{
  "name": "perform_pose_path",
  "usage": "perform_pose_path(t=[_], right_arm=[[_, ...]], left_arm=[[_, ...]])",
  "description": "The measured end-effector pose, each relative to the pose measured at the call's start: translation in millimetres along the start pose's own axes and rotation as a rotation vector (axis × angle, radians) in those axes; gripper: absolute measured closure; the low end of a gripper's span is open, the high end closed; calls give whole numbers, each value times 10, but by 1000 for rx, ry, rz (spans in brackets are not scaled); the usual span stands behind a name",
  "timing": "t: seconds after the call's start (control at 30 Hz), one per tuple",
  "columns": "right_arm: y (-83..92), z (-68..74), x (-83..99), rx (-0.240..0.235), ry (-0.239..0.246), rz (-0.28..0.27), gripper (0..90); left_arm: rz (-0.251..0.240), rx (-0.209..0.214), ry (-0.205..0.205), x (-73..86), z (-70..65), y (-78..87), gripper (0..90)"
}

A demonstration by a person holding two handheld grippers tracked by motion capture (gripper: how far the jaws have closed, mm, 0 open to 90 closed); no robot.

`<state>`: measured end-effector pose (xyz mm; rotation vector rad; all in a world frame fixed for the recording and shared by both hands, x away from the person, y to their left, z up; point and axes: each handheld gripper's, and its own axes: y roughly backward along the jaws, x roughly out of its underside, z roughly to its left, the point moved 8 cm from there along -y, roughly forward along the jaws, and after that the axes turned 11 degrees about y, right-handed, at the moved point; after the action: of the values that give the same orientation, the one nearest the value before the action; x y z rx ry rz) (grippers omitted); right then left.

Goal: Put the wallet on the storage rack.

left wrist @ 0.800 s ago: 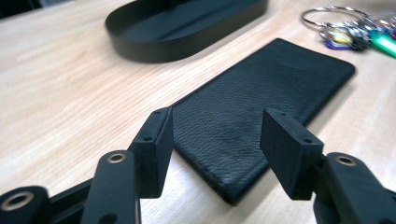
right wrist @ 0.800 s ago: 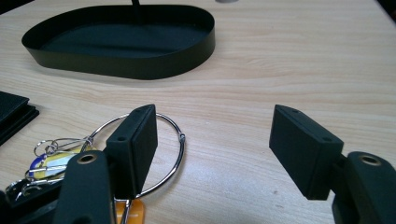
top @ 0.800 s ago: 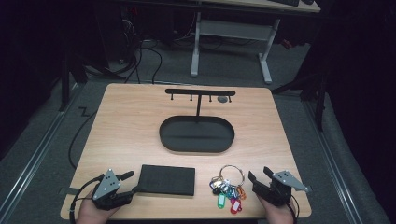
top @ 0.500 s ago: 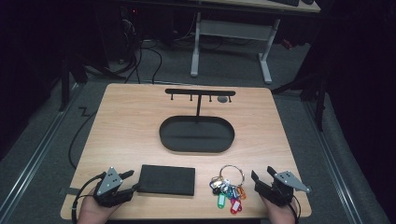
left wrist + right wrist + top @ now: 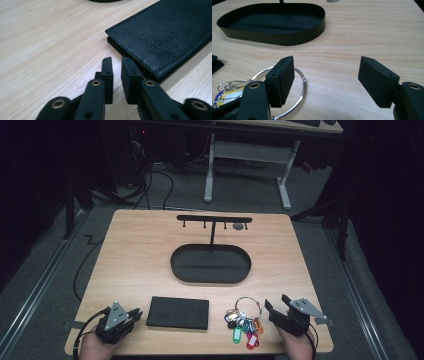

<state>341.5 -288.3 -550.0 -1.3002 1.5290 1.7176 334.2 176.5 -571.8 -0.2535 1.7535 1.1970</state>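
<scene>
High view showed a wooden tabletop (image 5: 135,250) with a black oval tray (image 5: 210,264) at its middle, a thin hook stand (image 5: 214,219) rising from the tray's far side. Nearer the person than the tray lay a black wallet (image 5: 178,312), and to the wallet's right a key bunch (image 5: 243,322) on a large metal ring with coloured tags.

The right gripper (image 5: 278,306) sat just to the right of the keys, its fingers (image 5: 280,80) spread wide, one finger over the ring (image 5: 300,82), nothing pinched. The left gripper (image 5: 134,315) rested just left of the wallet, its fingers (image 5: 107,80) nearly pressed together and empty.

The likely step was picking up the keys. To do it well, the right gripper should shift toward the keys so the ring's wire sits between both fingers, then close squarely on the ring rather than the loose tags, and lift slowly so the bunch hangs free.

No brand or writing could be read anywhere; the tags were too small to tell.
</scene>
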Motion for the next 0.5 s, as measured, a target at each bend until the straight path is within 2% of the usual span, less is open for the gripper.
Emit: perform_pose_path(t=[0.3, 0.5], right_arm=[[-115, 97, -79, -22, 31, 1, 317], [-125, 107, -64, -24, 25, 12, 318]], left_arm=[[22, -18, -43, 75, -63, 45, 851], [35, -12, -59, 84, -92, 22, 852]])
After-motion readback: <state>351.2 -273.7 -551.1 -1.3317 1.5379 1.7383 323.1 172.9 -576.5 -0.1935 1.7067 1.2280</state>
